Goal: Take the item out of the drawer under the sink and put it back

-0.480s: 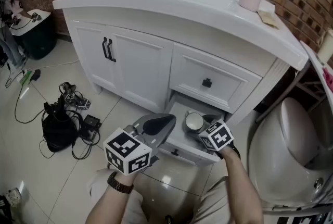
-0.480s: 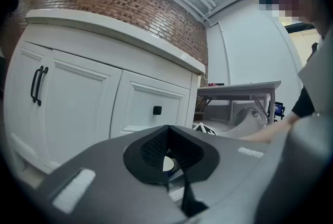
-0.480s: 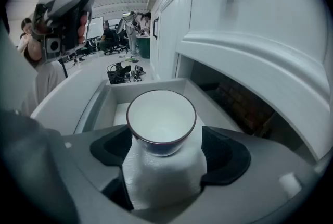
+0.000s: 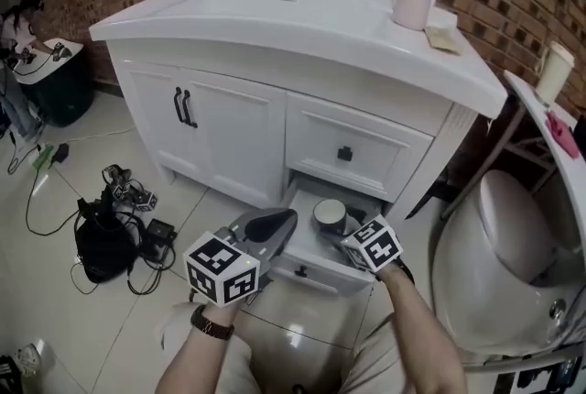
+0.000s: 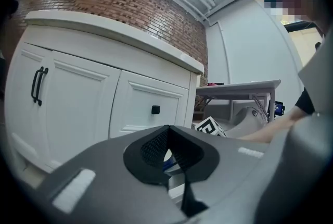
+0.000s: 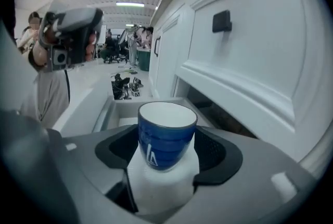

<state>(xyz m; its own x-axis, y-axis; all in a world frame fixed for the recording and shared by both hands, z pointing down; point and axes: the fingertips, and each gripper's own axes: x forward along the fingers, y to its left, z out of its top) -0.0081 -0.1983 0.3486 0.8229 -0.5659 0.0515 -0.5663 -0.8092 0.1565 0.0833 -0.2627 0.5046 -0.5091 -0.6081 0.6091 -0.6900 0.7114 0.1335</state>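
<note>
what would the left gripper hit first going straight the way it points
Probably the blue cup in the open drawer, seen just past the left gripper's shut tips; the drawer's rim might come first.

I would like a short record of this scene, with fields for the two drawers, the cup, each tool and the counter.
lower drawer: pulled open
upper drawer: shut, directly above the open one
blue cup: upright inside the lower drawer, white inside
right tool: jaws around the blue cup, pads against its two sides
left tool: jaws together, nothing between them, held at the left of the lower drawer's front
counter: a white mug stands near its right end
</note>
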